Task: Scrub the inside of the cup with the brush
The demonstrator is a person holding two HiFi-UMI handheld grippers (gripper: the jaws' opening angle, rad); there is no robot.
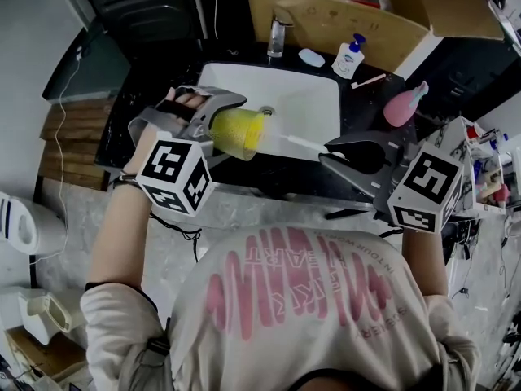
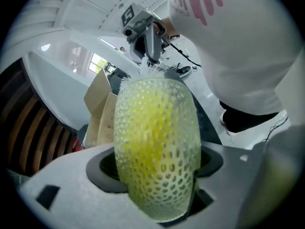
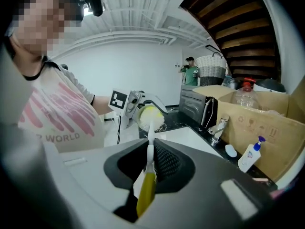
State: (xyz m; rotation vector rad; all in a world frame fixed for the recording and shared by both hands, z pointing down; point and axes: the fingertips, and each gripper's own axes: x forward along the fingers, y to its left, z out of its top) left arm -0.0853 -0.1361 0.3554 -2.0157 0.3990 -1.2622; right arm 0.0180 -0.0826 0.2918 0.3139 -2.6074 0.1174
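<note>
I see a white sink [image 1: 309,104] set in a dark counter [image 1: 151,92]. Behind the sink stands a chrome faucet [image 1: 278,37], with a pale soap bar [image 1: 311,57] and a pump bottle [image 1: 348,58] to its right. A pink bottle [image 1: 404,104] stands right of the sink.

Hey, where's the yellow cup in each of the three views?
Head view: cup centre-left, held in the left tool.
Left gripper view: fills the centre, between the jaws.
Right gripper view: small, just left of centre, at the brush's far end.
Shared landmark: the cardboard box.
</note>
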